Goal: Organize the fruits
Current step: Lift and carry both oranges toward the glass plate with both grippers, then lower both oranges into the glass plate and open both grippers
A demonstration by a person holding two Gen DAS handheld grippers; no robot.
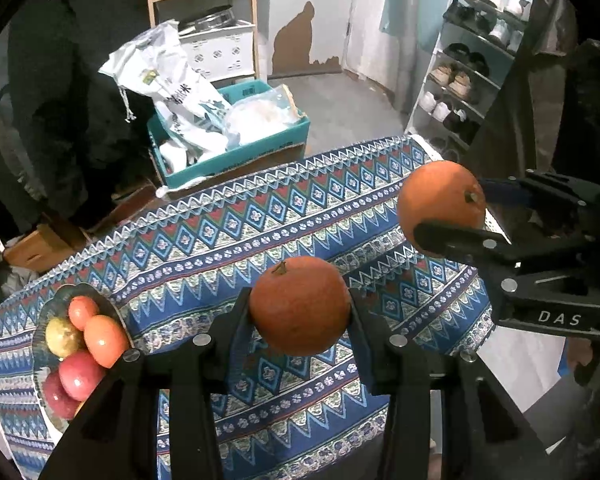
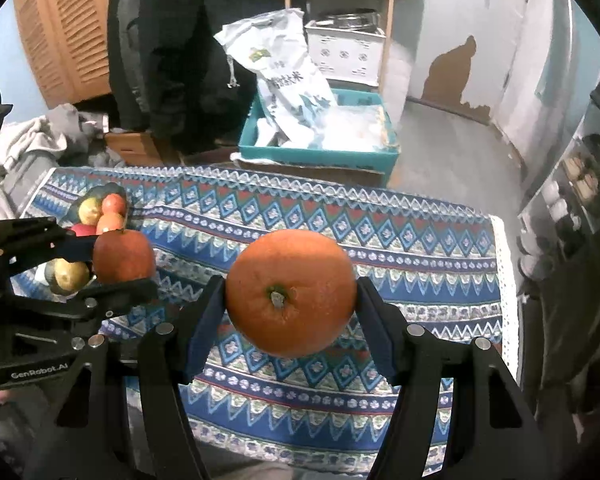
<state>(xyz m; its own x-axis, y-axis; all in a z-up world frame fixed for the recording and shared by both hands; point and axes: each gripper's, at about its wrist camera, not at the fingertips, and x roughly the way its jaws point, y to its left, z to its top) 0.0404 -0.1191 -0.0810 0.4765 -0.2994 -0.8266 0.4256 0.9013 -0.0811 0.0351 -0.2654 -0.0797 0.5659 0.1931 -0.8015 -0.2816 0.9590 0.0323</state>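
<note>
Left gripper clamps a darker orange between its 2 fingers, stem up, above the patterned tablecloth; right gripper clamps a larger orange, stem toward the camera, likewise off the cloth; the 2 grippers hang side by side, apart; a dark plate of mixed fruit, red, orange and yellow, rests at the cloth's left end; teal box stands on the floor beyond.
</note>
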